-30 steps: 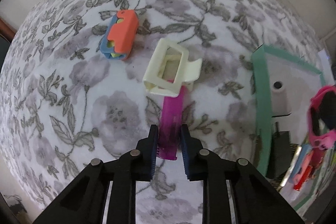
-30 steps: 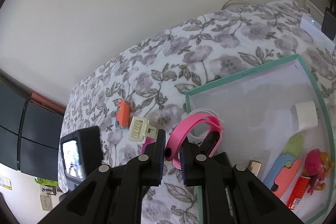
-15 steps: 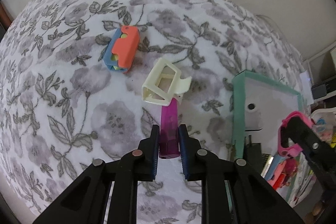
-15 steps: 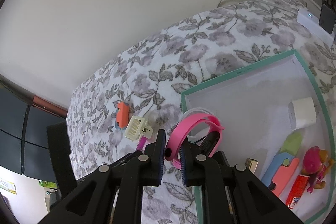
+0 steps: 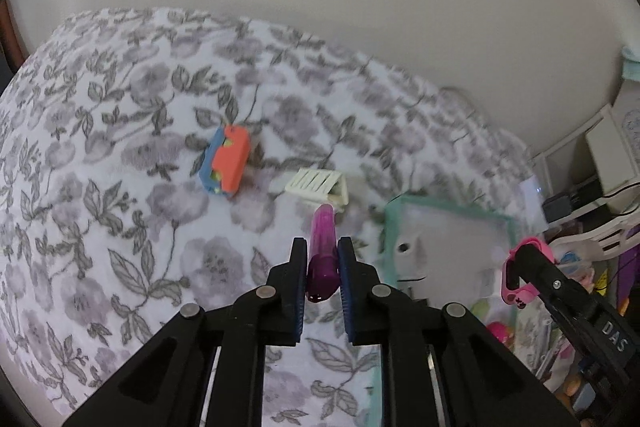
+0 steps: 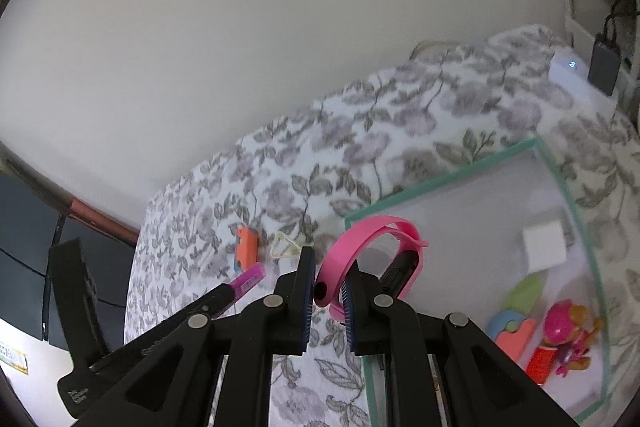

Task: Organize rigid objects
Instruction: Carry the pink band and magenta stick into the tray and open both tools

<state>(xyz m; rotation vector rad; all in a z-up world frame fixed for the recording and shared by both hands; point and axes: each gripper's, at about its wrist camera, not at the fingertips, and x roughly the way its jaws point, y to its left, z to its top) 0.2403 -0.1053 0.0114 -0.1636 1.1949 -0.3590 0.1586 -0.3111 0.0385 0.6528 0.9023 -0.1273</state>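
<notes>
Both loads clear of the floral bedspread (image 5: pixel 120 235) for the teal-rimmed box (image 6: pixel 440 183): left gripper (image 5: pixel 323 259) clenched on purple lighter (image 5: pixel 322 251), right gripper (image 6: pixel 328 291) on pink wristband (image 6: pixel 372 251).

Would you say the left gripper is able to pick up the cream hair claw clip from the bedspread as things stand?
Probably not yet. The left gripper is shut on a purple lighter, so its jaws are occupied. The cream hair claw clip lies uncovered on the bedspread, just past the lighter's tip, so nothing else blocks it.
</notes>
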